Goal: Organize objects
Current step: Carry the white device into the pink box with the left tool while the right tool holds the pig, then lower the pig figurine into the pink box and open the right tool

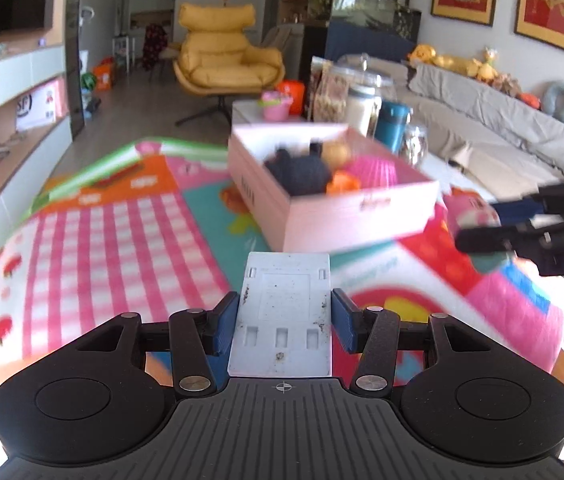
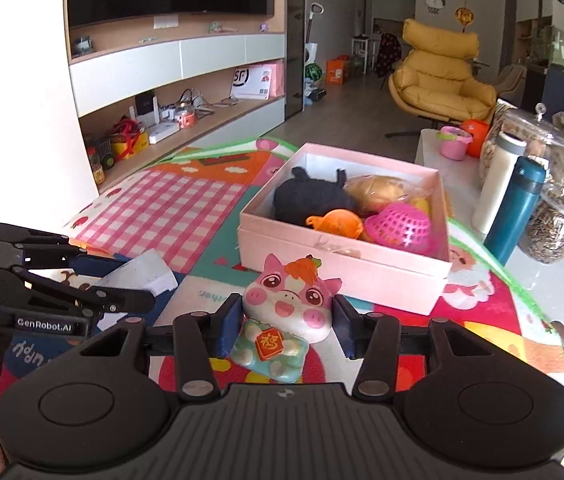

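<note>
Gripping a flat white plastic plate (image 1: 284, 312) between its blue pads, the left gripper (image 1: 285, 316) holds the piece out over the colourful play mat (image 1: 121, 224), with the pads pressed against both long edges. The right gripper (image 2: 286, 320) holds a pink pig toy (image 2: 292, 296); its jaws sit against the sides of the pig's head, and the toy's pale green body with a red tag hangs below the fingers. Just ahead of both grippers stands the pink box (image 2: 342, 276), open at the top, resting on the mat. Inside it lie a black plush toy (image 2: 314, 196), an orange toy (image 2: 336, 222), a pink basket (image 2: 402, 224) turned on its side and a yellowish item in clear wrap. To the right of the box, on a white table (image 2: 562, 280), stand a teal bottle (image 2: 516, 210), a white bottle (image 2: 498, 180) and glass jars. From the left wrist view the right gripper shows at the right edge, with the pig toy blurred at its tips.
</note>
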`<act>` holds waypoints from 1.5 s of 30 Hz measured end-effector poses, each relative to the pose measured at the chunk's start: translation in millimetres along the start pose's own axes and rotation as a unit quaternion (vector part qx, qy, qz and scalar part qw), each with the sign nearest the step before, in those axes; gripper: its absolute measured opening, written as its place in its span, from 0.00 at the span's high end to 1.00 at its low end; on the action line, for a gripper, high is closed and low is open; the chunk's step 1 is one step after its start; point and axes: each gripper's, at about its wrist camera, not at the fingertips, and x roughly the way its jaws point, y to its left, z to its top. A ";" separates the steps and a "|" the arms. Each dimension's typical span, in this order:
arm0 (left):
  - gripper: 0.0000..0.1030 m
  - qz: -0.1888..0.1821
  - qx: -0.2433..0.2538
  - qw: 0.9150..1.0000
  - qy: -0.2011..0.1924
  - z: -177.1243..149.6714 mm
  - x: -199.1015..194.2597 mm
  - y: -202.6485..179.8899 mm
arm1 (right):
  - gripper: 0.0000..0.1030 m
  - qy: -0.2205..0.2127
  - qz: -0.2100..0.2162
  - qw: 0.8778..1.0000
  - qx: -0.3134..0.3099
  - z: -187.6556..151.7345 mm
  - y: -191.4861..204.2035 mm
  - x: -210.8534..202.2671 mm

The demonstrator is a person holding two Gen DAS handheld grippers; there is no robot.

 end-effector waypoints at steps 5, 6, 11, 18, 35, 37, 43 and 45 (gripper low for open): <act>0.47 0.003 0.008 0.999 -0.052 57.7 6.9 -15.8 | 0.53 -0.033 -0.013 0.999 0.017 -6.8 -19.4 -15.4; 0.47 0.004 0.004 0.998 -0.057 70.0 13.0 -19.3 | 0.53 -0.035 -0.015 0.999 0.021 -9.5 -23.2 -15.0; 0.47 -0.046 -0.053 0.996 -0.050 119.9 65.1 -35.6 | 0.53 -0.036 -0.001 0.998 0.052 -22.2 -42.9 -9.9; 0.47 0.000 -0.082 0.995 -0.060 157.4 137.6 -37.7 | 0.53 -0.052 0.001 0.997 0.063 -29.4 -62.1 -10.9; 0.49 -0.030 -0.189 0.981 -0.025 148.7 164.7 34.6 | 0.53 -0.039 0.002 0.995 0.090 -30.0 -82.5 13.9; 0.49 -0.037 -0.168 0.985 -0.035 134.2 144.8 30.9 | 0.53 -0.045 0.001 0.995 0.088 -22.5 -84.2 11.5; 0.49 -0.009 -0.063 0.997 -0.044 89.8 101.2 5.8 | 0.53 -0.056 -0.013 0.996 0.064 33.6 -98.9 25.4; 0.49 -0.006 -0.053 0.998 -0.038 80.7 95.4 2.4 | 0.53 -0.051 -0.018 0.997 0.060 59.7 -107.1 42.2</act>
